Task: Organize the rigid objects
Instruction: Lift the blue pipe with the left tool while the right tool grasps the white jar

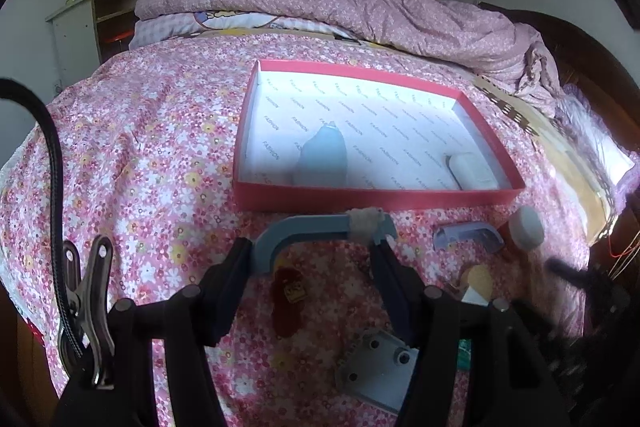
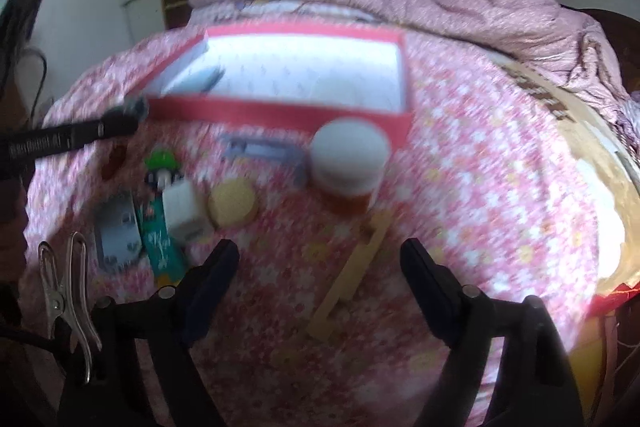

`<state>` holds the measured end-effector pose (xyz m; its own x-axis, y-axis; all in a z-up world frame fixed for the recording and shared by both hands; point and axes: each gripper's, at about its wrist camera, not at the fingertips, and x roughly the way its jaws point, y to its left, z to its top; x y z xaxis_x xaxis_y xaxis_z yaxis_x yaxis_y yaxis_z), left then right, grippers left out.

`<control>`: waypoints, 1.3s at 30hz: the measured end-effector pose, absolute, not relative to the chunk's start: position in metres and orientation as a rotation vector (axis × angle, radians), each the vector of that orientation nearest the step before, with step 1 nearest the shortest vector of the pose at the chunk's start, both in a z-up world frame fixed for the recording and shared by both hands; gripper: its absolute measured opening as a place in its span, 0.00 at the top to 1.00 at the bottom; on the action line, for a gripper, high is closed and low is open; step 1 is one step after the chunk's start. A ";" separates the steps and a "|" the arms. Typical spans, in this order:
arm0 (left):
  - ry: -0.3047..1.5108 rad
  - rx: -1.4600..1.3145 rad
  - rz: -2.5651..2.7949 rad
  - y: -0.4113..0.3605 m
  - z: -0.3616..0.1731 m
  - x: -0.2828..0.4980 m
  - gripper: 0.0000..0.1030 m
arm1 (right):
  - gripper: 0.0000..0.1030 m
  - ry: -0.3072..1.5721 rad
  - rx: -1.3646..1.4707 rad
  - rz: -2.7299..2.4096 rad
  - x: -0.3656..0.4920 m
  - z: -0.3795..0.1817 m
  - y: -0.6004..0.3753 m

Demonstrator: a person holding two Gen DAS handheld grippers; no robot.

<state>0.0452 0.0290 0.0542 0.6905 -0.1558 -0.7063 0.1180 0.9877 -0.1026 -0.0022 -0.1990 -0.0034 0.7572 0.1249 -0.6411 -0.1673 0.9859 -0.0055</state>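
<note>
One red box (image 1: 376, 193), two grey curved handles (image 1: 304, 231) (image 1: 468, 237), one white-capped bottle (image 2: 348, 163), one beige disc (image 2: 233, 203).

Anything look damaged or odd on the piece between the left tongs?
Yes. The blue U-shaped bracket between the left tongs has whitish tape wound around one end, like a repair. The fingers seem to touch it; grip uncertain.

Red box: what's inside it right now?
Inside the red box: a pale blue tapered object at its near-left and a white oblong piece in the near-right corner, on printed white lining. The near wall hides their bases.
</note>
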 end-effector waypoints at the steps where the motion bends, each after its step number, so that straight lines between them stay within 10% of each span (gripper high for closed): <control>1: 0.792 -0.048 -0.152 0.028 0.056 0.045 0.38 | 0.18 0.679 -0.058 0.154 -0.001 0.003 -0.202; 23: 0.807 -0.060 -0.133 0.006 0.066 0.026 0.37 | 0.27 0.700 0.045 0.237 0.042 0.013 -0.219; 29: 0.795 -0.046 -0.133 0.004 0.069 0.022 0.38 | 0.58 0.733 -0.009 0.219 0.051 0.005 -0.207; 39: 0.789 -0.038 -0.144 0.003 0.070 0.022 0.38 | 0.59 0.724 0.004 0.226 0.048 0.016 -0.211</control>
